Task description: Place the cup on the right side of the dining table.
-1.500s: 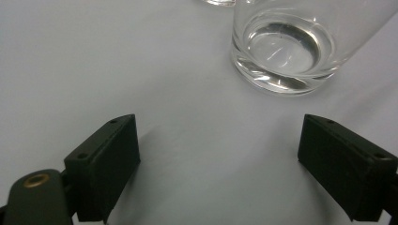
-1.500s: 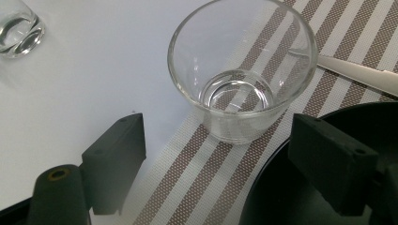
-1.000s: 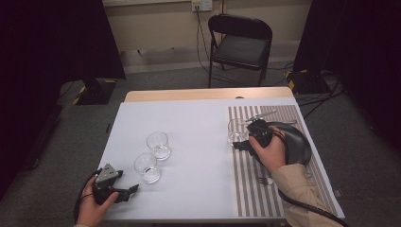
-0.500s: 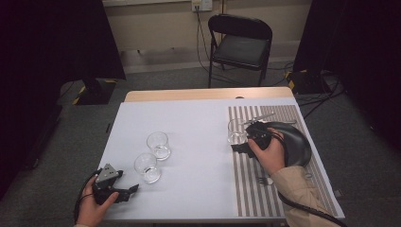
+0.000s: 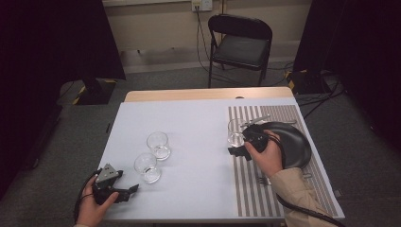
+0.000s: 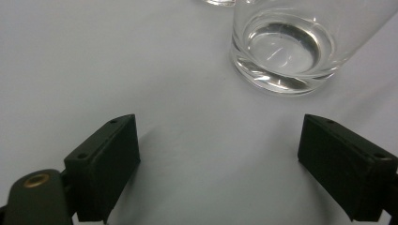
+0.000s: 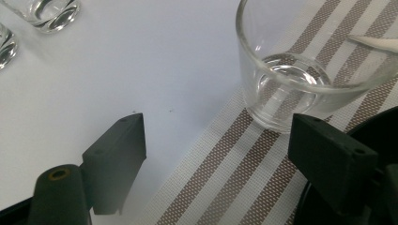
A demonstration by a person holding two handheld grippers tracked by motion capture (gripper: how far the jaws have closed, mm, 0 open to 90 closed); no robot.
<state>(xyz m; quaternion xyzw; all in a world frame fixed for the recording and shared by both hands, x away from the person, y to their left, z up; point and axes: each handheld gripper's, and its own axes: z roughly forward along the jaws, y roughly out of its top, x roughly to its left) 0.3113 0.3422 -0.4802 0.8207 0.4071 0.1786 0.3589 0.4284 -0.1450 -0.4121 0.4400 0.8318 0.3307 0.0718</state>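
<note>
Judging by the layout, roughly a third done: one glass [image 5: 235, 132] stands on the striped placemat [image 5: 283, 189] at the right of the table [image 5: 198, 123], two more wait on the bare white cloth at the left. Left to do, seemingly: fetching those two across to the place setting.

On the placemat, a black plate [image 5: 295, 142], with a fork [image 5: 262, 180] lying near its front edge. Just beside the plate's left rim, the placed glass, upright, on the mat's left stripes. Right claw [image 5: 239, 150] close behind that glass, jaws spread wide and holding nothing; in the right gripper view the glass [image 7: 309, 70] sits just ahead of the right-hand jaw, outside the gap and free of it, so apparently let go.

Farther left, well apart from the mat, the rear glass [image 5: 158, 145] and the front glass [image 5: 147, 167], near each other but not touching. Left claw [image 5: 126, 191] low at the table's near-left corner, jaws wide open and empty, aimed at the front glass [image 6: 300, 47], which stands just beyond the gap.

All three alike: short clear tumblers, thick heavy base, straight thin wall, empty, upright.
</note>
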